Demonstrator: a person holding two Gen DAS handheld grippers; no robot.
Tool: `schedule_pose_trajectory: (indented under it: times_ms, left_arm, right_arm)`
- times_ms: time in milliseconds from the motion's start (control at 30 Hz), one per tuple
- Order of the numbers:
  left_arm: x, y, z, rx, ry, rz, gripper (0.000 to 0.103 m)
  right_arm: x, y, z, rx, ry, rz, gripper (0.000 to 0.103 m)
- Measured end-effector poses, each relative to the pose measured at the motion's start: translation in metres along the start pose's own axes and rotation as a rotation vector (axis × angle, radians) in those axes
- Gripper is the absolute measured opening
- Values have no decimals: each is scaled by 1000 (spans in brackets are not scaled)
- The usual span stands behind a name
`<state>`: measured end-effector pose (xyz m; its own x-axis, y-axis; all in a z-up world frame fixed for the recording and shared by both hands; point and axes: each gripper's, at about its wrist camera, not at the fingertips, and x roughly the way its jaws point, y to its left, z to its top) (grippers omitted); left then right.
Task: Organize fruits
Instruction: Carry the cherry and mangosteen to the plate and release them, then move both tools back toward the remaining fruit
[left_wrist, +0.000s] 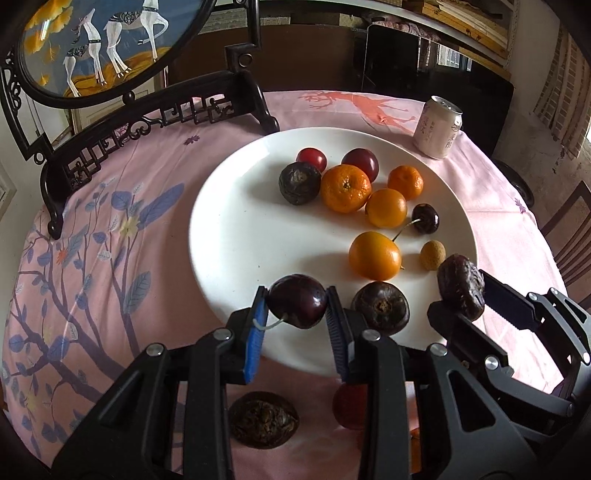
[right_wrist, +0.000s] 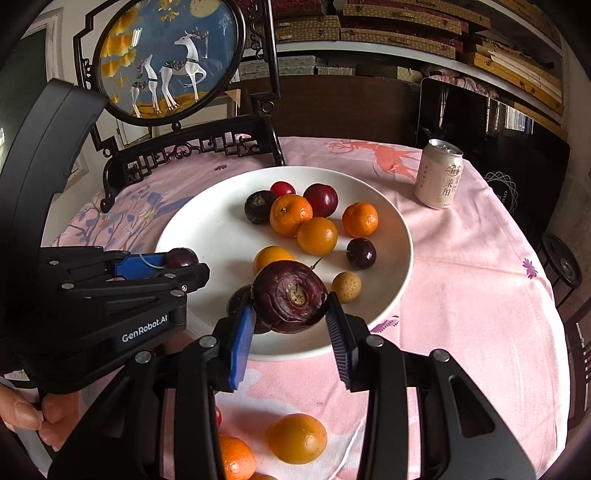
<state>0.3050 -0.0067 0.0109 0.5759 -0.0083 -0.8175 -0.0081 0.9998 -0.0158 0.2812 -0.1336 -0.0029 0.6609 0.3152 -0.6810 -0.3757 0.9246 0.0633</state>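
Note:
A white plate (left_wrist: 229, 236) holds several fruits: tangerines (left_wrist: 345, 188), plums, dark water chestnuts (left_wrist: 299, 182), a cherry (left_wrist: 425, 218) and a longan (left_wrist: 432, 254). My left gripper (left_wrist: 297, 301) is shut on a dark cherry (left_wrist: 297, 301) above the plate's near rim. It also shows in the right wrist view (right_wrist: 173, 258). My right gripper (right_wrist: 290, 301) is shut on a dark water chestnut (right_wrist: 290, 297) above the plate's (right_wrist: 384, 295) near edge. It also shows in the left wrist view (left_wrist: 461, 291).
A drink can (left_wrist: 437, 127) stands at the back right on the pink cloth. A dark carved screen stand (left_wrist: 147, 110) stands at the back left. Loose fruits lie on the cloth near me: a water chestnut (left_wrist: 264, 419), a red fruit (left_wrist: 349, 406), a kumquat (right_wrist: 297, 437), a tangerine (right_wrist: 236, 458).

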Motion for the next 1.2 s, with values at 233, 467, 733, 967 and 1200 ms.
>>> schedule_pose_trajectory:
  times_ms: [233,467,733,967,1200]
  left_arm:
    - [13,-1,8,-28,-4,6,44]
    - [-9,-1,6,-4,-71,60,73]
    - [-38,21,-25,-59,-83,71,81]
    - [-61,43,-60,-122,-81,57,84]
    - [-71,49,-85,-127,-84,78,84]
  right_arm:
    - [15,2,1,-3,26,-15,45]
    - [-7,-8,-8,53,-16,-49,53]
    - [-38,-25,-33,99,-16,-45,54]
    - [-64,-22,-62,101,-4,-9,54]
    - [-78,-9,-82,75,12,8,55]
